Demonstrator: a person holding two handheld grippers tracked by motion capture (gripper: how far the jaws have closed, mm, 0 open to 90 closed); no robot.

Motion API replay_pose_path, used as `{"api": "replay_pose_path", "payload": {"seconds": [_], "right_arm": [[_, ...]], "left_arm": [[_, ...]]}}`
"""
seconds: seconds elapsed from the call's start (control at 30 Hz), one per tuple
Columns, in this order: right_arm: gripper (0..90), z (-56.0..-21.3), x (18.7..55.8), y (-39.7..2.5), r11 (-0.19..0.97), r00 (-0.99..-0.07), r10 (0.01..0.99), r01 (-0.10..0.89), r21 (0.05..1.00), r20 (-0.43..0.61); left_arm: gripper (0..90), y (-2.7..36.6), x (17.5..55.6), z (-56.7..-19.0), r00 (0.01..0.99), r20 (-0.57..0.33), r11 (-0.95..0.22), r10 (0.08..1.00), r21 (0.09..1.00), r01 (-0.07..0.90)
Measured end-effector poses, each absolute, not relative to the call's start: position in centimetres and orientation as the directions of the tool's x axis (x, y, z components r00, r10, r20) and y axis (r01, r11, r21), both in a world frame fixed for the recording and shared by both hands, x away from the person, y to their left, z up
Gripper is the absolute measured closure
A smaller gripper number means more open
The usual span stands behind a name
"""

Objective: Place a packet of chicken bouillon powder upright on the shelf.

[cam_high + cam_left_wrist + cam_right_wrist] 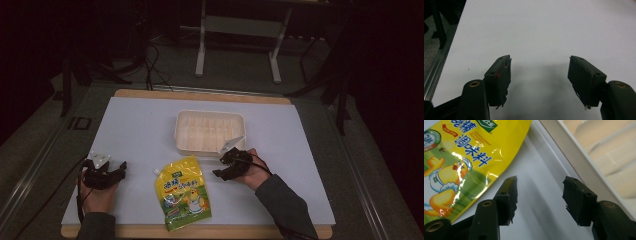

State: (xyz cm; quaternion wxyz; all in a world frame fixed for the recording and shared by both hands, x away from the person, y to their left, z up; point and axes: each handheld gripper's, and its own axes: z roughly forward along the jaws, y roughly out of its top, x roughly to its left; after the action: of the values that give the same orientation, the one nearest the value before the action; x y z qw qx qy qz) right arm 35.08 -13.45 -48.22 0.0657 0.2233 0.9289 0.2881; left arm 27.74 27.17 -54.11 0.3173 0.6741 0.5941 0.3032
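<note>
Yellow seasoning pouch [183, 192] flat below white tray [210, 116]; right gripper [539, 188] beside it, left gripper [539, 67] well left, both agape, empty.

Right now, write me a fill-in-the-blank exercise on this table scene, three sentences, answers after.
1. The yellow pouch lies flat on the table, between the left gripper and the ____ gripper.
2. The jaws of both grippers stand ____, with nothing between them.
3. The white tray sits on the far side of the pouch and holds ____.

Missing words: right; open; nothing
</note>
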Motion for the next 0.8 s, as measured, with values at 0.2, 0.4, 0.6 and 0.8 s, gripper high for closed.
{"api": "replay_pose_path", "payload": {"seconds": [0.2,0.4,0.6,0.8], "right_arm": [[44.8,-48.5,35.2,-12.3,0.741,-0.9,0.436,0.37,0.56,0.017],[44.8,-48.8,35.3,-11.2,0.743,-0.904,0.426,0.366,0.56,0.025],[44.9,-49.2,35.6,-9.9,0.744,-0.912,0.407,0.361,0.562,0.048],[44.9,-49.4,36.0,-8.8,0.738,-0.915,0.397,0.365,0.568,0.072]], "left_arm": [[34.8,27.2,27.7,-54.1,0.111,0.032,-0.093,0.993,0.788,0.609],[34.7,27.2,27.7,-54.1,0.111,0.031,-0.093,0.993,0.788,0.609],[34.7,27.2,27.7,-54.1,0.112,0.031,-0.093,0.993,0.788,0.609],[34.7,27.2,27.7,-54.1,0.113,0.032,-0.095,0.993,0.788,0.609]]}}
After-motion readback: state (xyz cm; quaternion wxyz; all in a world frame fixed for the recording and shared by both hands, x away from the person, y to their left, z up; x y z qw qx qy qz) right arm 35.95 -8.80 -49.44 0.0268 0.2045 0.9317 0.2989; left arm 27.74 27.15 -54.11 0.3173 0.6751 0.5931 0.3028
